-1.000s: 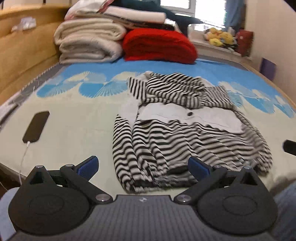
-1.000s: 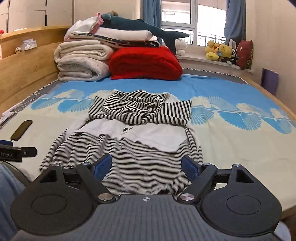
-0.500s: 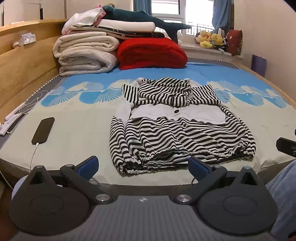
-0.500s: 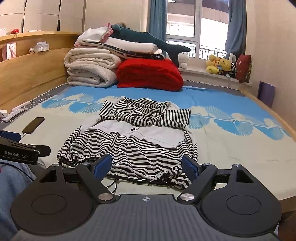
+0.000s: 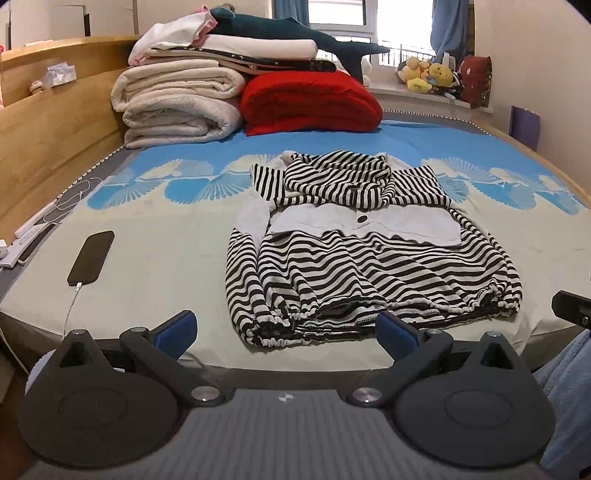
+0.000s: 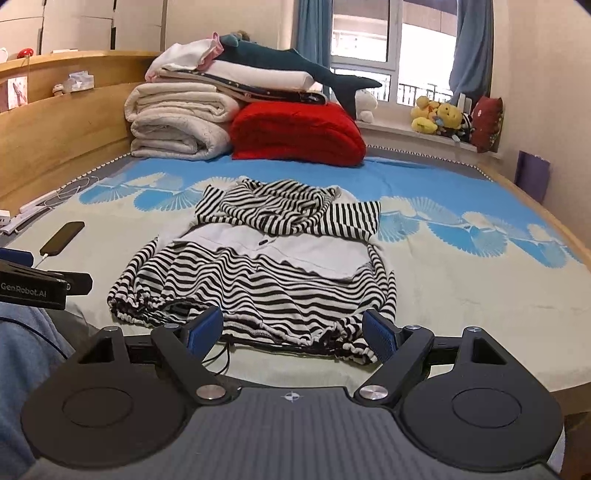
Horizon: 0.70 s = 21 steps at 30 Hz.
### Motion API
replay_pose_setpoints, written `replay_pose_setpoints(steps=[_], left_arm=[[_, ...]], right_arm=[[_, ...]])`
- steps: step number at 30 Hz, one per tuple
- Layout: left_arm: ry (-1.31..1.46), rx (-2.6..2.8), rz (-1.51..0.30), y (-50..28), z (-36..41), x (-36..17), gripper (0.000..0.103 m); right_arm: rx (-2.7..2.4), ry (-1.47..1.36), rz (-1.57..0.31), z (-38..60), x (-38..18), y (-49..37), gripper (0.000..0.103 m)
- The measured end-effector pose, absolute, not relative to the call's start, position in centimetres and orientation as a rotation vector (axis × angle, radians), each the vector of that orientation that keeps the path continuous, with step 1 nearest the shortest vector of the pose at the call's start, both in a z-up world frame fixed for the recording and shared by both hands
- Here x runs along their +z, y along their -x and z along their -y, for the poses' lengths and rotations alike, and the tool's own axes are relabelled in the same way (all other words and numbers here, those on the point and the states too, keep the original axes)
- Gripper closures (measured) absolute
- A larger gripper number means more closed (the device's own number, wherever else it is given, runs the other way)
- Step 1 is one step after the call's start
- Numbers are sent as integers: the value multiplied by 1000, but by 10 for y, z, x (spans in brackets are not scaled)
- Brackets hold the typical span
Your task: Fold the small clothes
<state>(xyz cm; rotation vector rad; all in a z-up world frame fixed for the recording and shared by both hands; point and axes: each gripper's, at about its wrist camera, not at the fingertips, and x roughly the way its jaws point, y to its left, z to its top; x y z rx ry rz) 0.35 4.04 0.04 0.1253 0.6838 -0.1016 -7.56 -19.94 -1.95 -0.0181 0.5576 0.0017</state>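
A black-and-white striped hooded top (image 5: 369, 258) (image 6: 258, 266) lies on the bed, sleeves folded in, hood at the far end and drawstring hem nearest me. My left gripper (image 5: 286, 328) hovers open just before the hem's left part, nothing between its blue pads. My right gripper (image 6: 293, 330) also stands open, close in front of the hem's right part, holding nothing. The body of the left gripper (image 6: 33, 284) shows at the left edge of the right wrist view, and a bit of the right gripper (image 5: 572, 308) at the right edge of the left wrist view.
A dark phone (image 5: 91, 257) on a white cable lies left of the top. Folded white blankets (image 5: 177, 107), a red blanket (image 5: 310, 101) and a plush shark (image 5: 295, 35) are stacked at the far end. A wooden headboard (image 5: 48, 122) runs along the left. Someone's blue sleeve (image 6: 26, 354) is at lower left.
Both grippers have drawn back from the top toward the near edge of the bed; the hem that lay under the fingers now lies just ahead of them. The top has not moved.
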Motion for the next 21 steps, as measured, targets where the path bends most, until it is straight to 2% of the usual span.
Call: replay_pose_setpoints(steps=[11, 21], left_arm=[[-155, -88, -731, -41, -40, -21, 0], [-103, -41, -722, -133, -72, -51, 0]], right_arm=[[-29, -4, -622, 213, -40, 42, 19], [-220, -221, -758, 288, -89, -54, 18]])
